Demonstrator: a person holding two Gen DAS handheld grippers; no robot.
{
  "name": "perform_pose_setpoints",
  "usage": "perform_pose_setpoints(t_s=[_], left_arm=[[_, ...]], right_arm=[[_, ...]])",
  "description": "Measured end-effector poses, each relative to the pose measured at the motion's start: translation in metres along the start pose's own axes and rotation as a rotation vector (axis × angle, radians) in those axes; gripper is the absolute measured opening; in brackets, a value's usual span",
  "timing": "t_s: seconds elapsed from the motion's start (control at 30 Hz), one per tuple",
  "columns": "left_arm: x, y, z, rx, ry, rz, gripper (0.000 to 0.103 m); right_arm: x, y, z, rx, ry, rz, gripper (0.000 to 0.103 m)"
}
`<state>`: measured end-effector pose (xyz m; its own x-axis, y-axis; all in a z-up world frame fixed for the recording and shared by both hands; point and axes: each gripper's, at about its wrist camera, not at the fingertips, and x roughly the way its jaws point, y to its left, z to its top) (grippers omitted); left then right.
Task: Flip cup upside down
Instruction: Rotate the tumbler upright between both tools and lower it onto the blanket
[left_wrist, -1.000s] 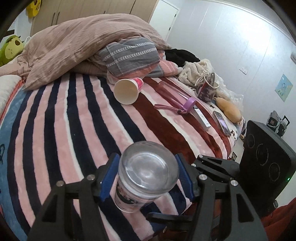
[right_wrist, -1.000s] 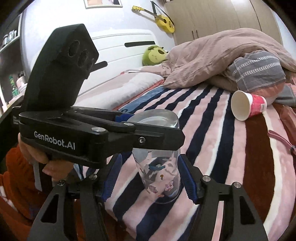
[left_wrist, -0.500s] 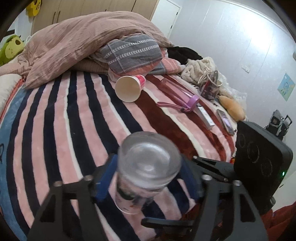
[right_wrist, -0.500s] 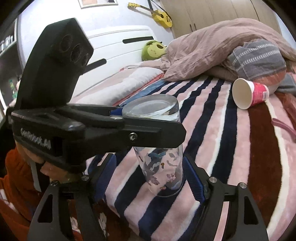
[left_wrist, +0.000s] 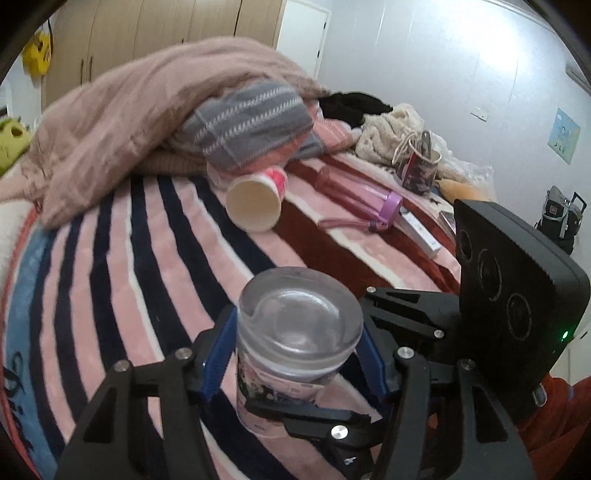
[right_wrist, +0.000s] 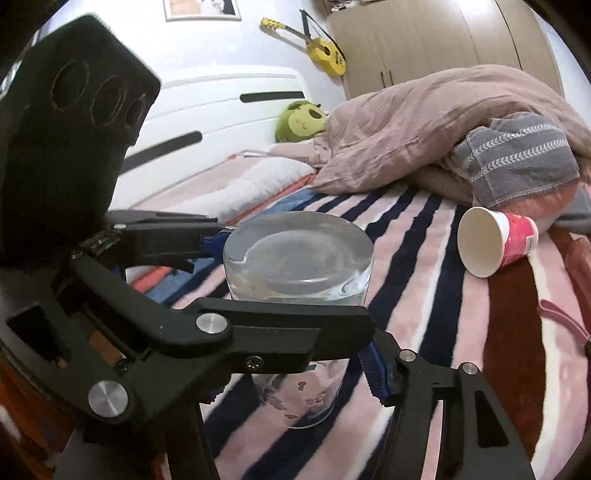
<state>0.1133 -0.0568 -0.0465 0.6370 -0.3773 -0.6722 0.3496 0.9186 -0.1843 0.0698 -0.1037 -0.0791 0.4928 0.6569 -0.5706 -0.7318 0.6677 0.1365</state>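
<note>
A clear glass cup with a printed pattern is upside down, its thick base up and its mouth toward the striped blanket. My left gripper is shut on the glass near its base, the blue pads pressed on both sides. In the right wrist view the glass is between my right gripper's jaws lower down, with the left gripper crossing in front; whether the right pads press it is hidden.
A pink paper cup lies on its side farther up the bed. A pink bottle, a mug and a phone lie to the right. A heaped duvet and pillows fill the back.
The left gripper and the glass have risen and moved a little forward over the blanket. The right gripper has moved closer in, beneath the left one.
</note>
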Motion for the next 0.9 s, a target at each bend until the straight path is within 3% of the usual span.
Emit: perform_pose_setpoints(t_s=[0.1, 0.17, 0.57, 0.63, 0.7, 0.9], left_arm=[[-0.001, 0.004, -0.008, -0.016, -0.020, -0.050, 0.061], [-0.002, 0.008, -0.010, -0.040, -0.013, -0.074, 0.062], [-0.006, 0.008, -0.011, -0.088, -0.019, -0.085, 0.071], [-0.006, 0.007, -0.011, -0.088, -0.019, -0.080, 0.072], [-0.006, 0.007, -0.011, -0.094, -0.017, -0.076, 0.086], [-0.013, 0.006, -0.010, -0.111, -0.036, -0.089, 0.086]], right_arm=[[0.000, -0.001, -0.011, 0.015, -0.015, 0.009, 0.058], [-0.003, -0.007, -0.012, 0.070, -0.034, 0.061, 0.060], [0.000, -0.011, -0.007, 0.111, -0.031, 0.095, 0.061], [-0.001, -0.013, -0.006, 0.124, -0.037, 0.107, 0.065], [-0.002, -0.014, -0.005, 0.128, -0.044, 0.107, 0.067], [-0.007, -0.009, -0.004, 0.097, -0.046, 0.097, 0.069]])
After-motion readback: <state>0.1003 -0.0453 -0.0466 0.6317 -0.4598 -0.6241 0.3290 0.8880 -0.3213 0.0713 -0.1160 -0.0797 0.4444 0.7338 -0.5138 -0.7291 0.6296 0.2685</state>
